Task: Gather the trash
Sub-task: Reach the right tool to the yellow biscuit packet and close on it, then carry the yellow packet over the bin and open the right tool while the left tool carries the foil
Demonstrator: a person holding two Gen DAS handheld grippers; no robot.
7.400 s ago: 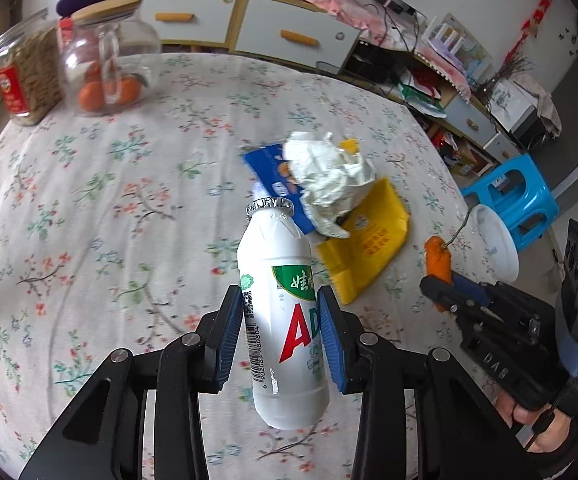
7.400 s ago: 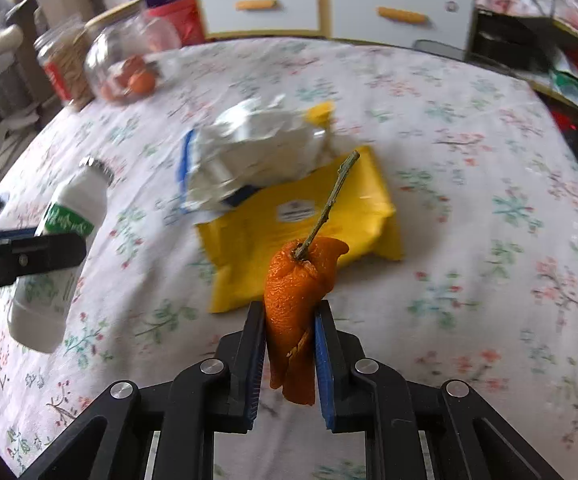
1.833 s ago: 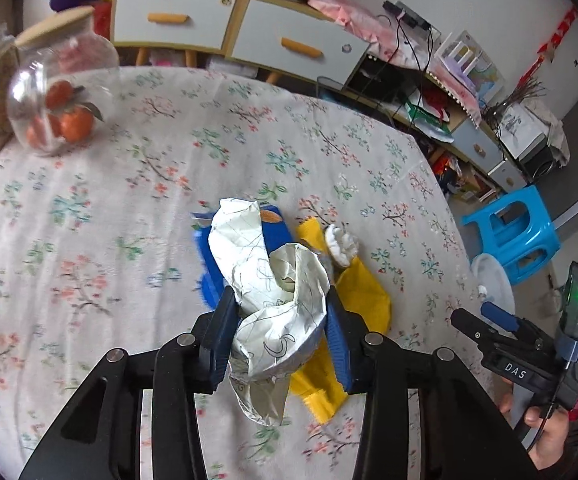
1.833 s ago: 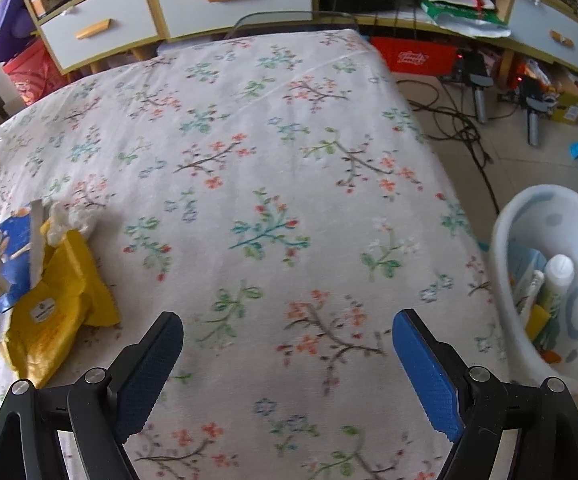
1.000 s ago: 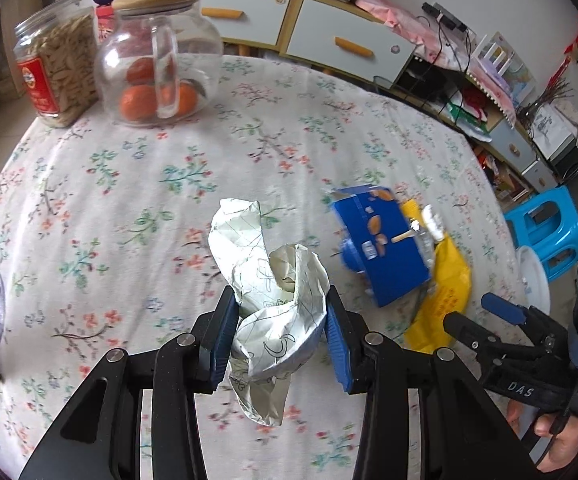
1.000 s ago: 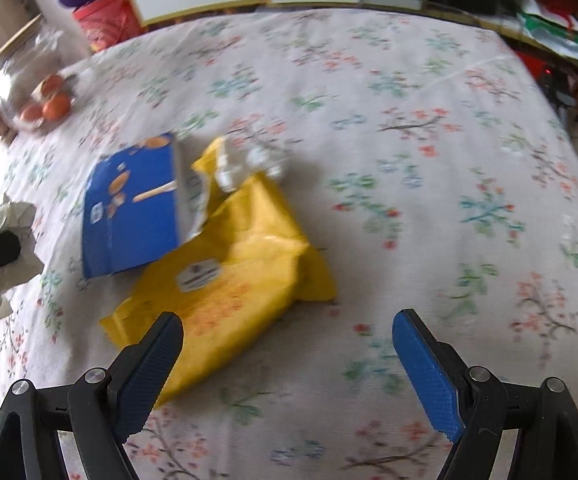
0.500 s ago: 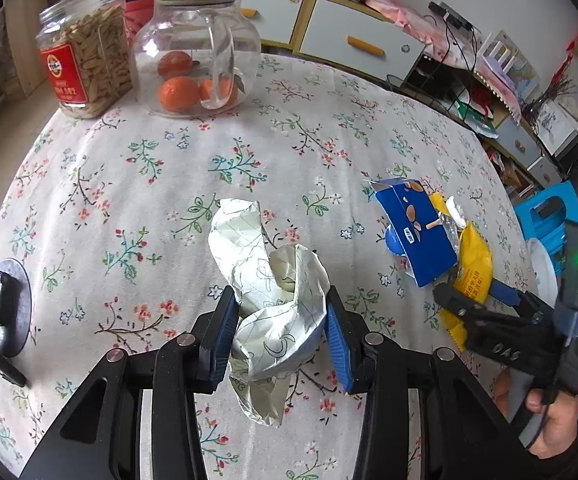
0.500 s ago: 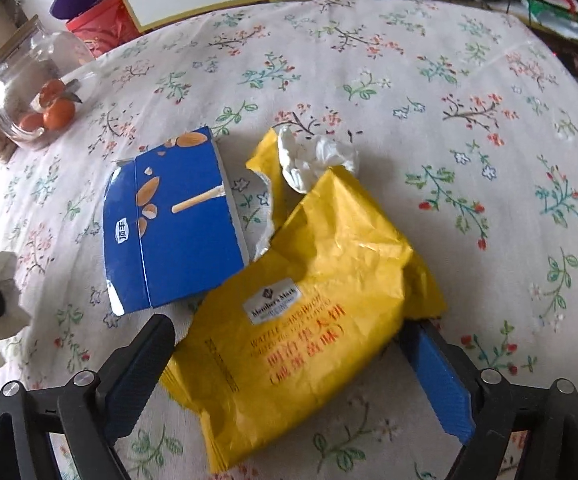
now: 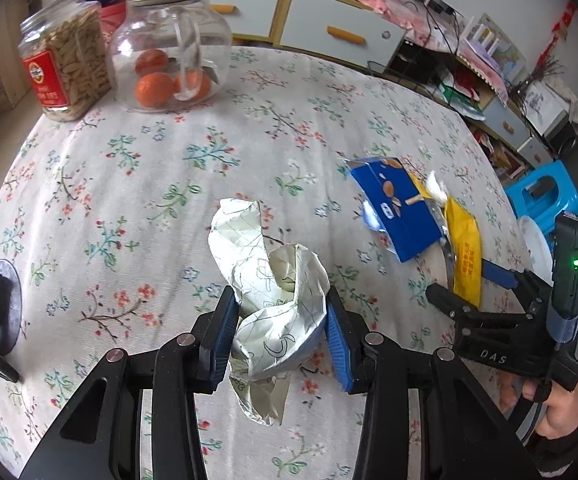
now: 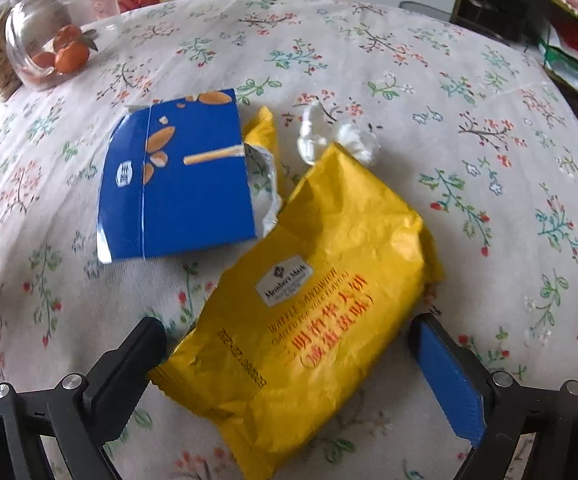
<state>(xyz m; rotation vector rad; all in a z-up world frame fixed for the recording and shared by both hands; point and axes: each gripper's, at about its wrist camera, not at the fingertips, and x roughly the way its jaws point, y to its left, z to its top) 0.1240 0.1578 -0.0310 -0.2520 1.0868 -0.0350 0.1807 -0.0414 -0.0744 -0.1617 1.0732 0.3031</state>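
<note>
A round worktop (image 9: 137,184) covered in a white cloth with small flower sprigs, seen from two wrist cameras. The left tool (image 9: 281,326) has its blue pads pressed on either side of a crumpled ball of white paper (image 9: 273,280), which it holds above the cloth near the middle of the left view. The right tool (image 10: 289,356) stands with its jaws wide apart, straddling the near end of a yellow snack bag (image 10: 309,300) that lies flat on the cloth; the pads sit just beside the bag's edges without pressing on it. In the left view this right tool appears at about 4 o'clock, gripped by a person's hand (image 9: 549,412).

In the right view, a blue snack box (image 10: 181,180) lies at about 10 o'clock from the yellow bag, its torn silver lining touching the bag's upper edge. A small wad of white tissue (image 10: 333,136) sits at the bag's far end, at about 12 o'clock. At the far left rim of the worktop, about 10 o'clock, stands a glass jar with oranges (image 9: 173,48) under a wooden lid, with a jar of seeds with a red label (image 9: 65,68) just beside it. A blue plastic stool (image 9: 541,196) stands on the floor beyond the worktop at 3 o'clock in the left view
</note>
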